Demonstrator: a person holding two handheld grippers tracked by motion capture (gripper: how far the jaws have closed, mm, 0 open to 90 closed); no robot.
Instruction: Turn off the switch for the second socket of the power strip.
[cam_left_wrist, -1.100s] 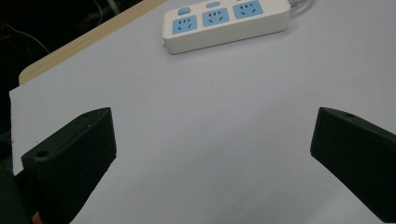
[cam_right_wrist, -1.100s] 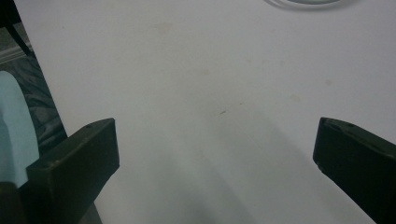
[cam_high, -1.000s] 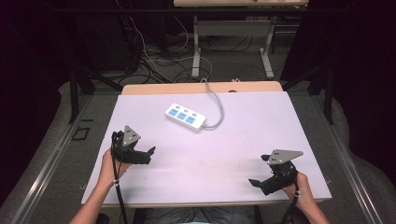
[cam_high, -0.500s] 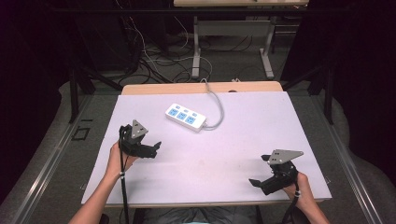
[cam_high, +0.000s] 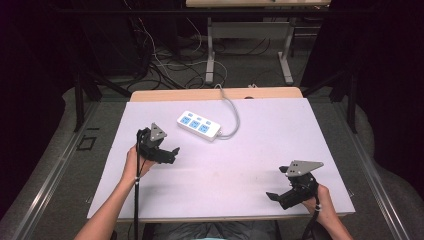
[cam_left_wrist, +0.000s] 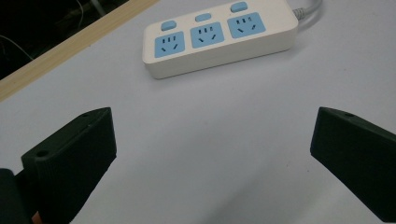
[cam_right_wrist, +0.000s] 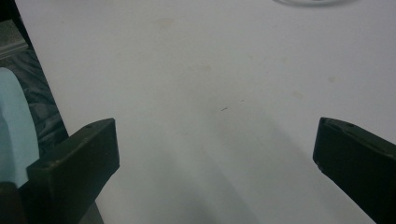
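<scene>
A white power strip (cam_high: 199, 125) with three blue sockets lies on the far middle of the white table (cam_high: 250, 165); its grey cable (cam_high: 231, 107) runs off the far edge. My left gripper (cam_high: 172, 152) hovers just short of the strip on its near left, jaws wide open and empty. In the left gripper view the power strip (cam_left_wrist: 219, 35) lies ahead of the open left gripper (cam_left_wrist: 212, 158). My right gripper (cam_high: 275, 197) rests near the front right edge, open and empty. In the right gripper view the right gripper (cam_right_wrist: 215, 163) has bare table between its jaws.
A wooden strip (cam_high: 215, 94) borders the table's far edge. Beyond it are desk legs (cam_high: 211, 50) and loose cables (cam_high: 165, 65) on the floor. A pale blue sleeve (cam_right_wrist: 11, 130) shows past the table's edge in the right gripper view.
My left gripper has moved forward and to the right, closer to the power strip, still open. The right gripper has stayed in place.
</scene>
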